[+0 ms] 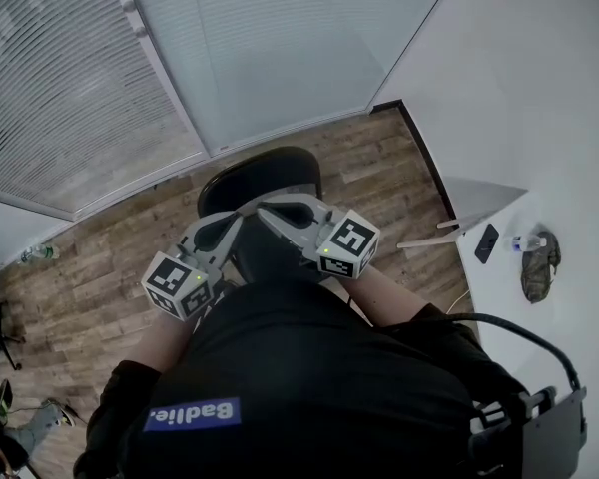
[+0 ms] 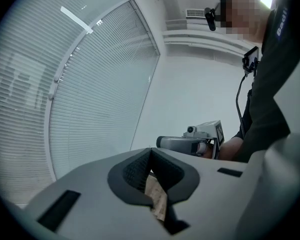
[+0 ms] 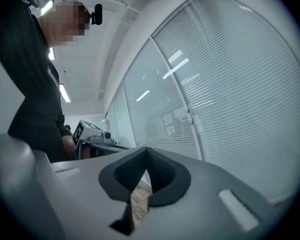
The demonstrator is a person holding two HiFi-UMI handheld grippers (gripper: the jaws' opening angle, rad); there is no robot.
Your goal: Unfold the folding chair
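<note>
Folding chair (image 1: 265, 173) stands on the wood floor (image 1: 100, 267) right in front of you, just inside the blind-covered glass wall (image 1: 70, 88). Only a dark rounded top shows past your grippers, and the legs and hinge are hidden, so you cannot tell from here whether the frame is fully spread.

Your left gripper (image 2: 151, 154) has its jaws pressed together with nothing between them; only a sliver of floor shows through the gap. Your right gripper (image 3: 146, 156) is the same, closed tight and empty. Both are held near each other in front of your torso, above the chair and clear of it.

The main risk, as I judge it, is trusting a chair you cannot see properly. If the frame is only partly open, a nudge could fold it back or tip it toward the glass. Going down again with the jaws closed would push the chair rather than grip it, and it may skid on the smooth boards. Your body also blocks the near edge, so any reach there would be blind.
</note>
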